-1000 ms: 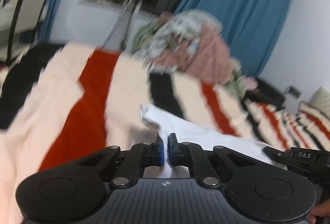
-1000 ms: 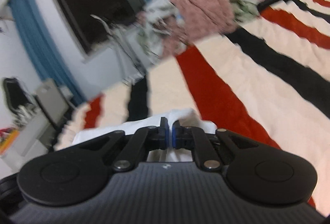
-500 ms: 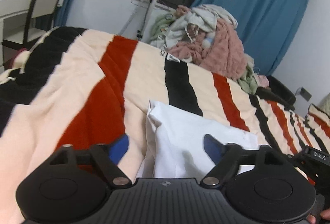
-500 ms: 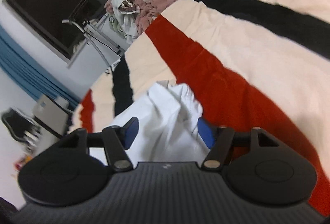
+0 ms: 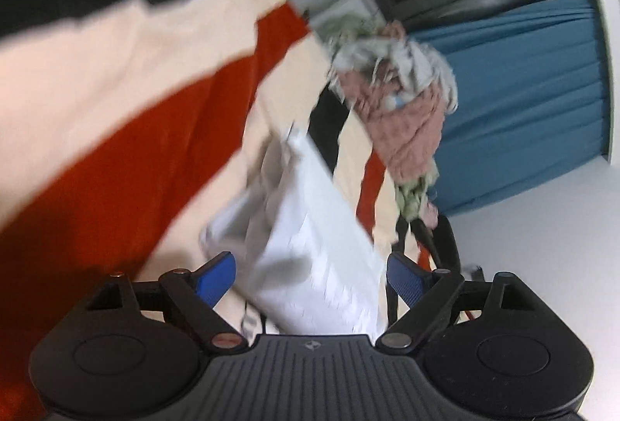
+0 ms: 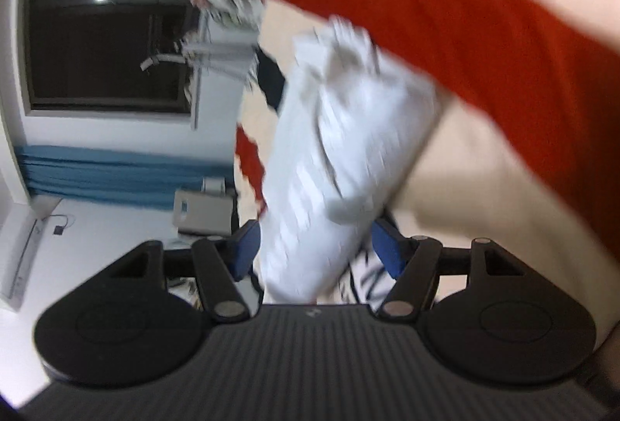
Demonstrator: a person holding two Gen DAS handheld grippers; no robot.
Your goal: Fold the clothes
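A bed covered by a cream, red and black striped blanket (image 5: pixel 162 80) fills the room. Blue pleated curtains (image 5: pixel 523 91) flank a dark window (image 6: pixel 104 45) reflecting ceiling lights, set in white walls (image 5: pixel 542 246).

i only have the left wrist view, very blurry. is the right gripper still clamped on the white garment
Observer: No. The right gripper is open, with the white garment loose between its blue pads.
Operator: what's behind it on that side
Observer: A dark window with ceiling lights reflected in it, which your view barely shows.
Operator: anything on the floor near the bed
Observer: A grey chair back stands below the blue curtain, beside the striped blanket.
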